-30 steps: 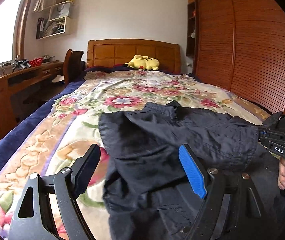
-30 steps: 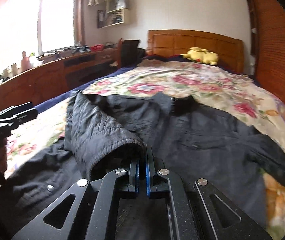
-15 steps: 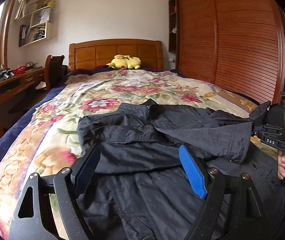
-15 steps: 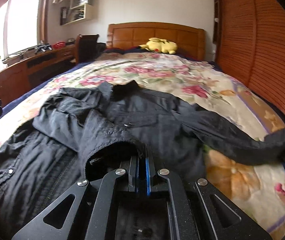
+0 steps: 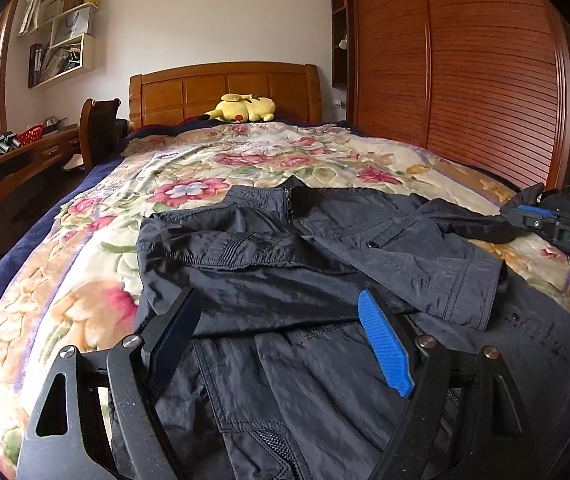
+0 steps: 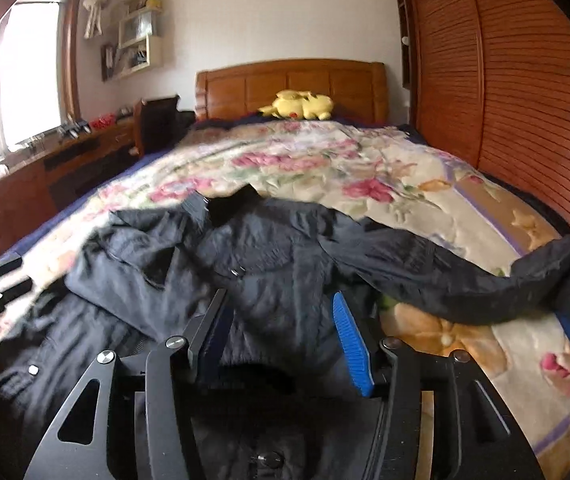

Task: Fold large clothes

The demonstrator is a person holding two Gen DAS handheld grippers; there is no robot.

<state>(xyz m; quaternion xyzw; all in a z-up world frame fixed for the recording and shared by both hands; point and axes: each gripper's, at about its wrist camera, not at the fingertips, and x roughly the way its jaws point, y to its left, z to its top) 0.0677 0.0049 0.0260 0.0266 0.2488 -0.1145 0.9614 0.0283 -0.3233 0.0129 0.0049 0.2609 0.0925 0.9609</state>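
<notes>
Bedspread (image 5: 97,280): one black jacket (image 5: 285,272) | one plush (image 5: 245,108) | left tongs (image 5: 285,340) spread | right tongs (image 6: 281,328) opening, empty

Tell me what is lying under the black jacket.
The black jacket lies spread on the floral bedspread, which shows all around it. One sleeve is folded across its front. Whatever lies beneath the jacket's middle is covered and cannot be seen.

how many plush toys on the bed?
1: a yellow plush toy lies at the head of the bed, against the wooden headboard. Nothing suggests another, though the black jacket covers some blanket.
</notes>
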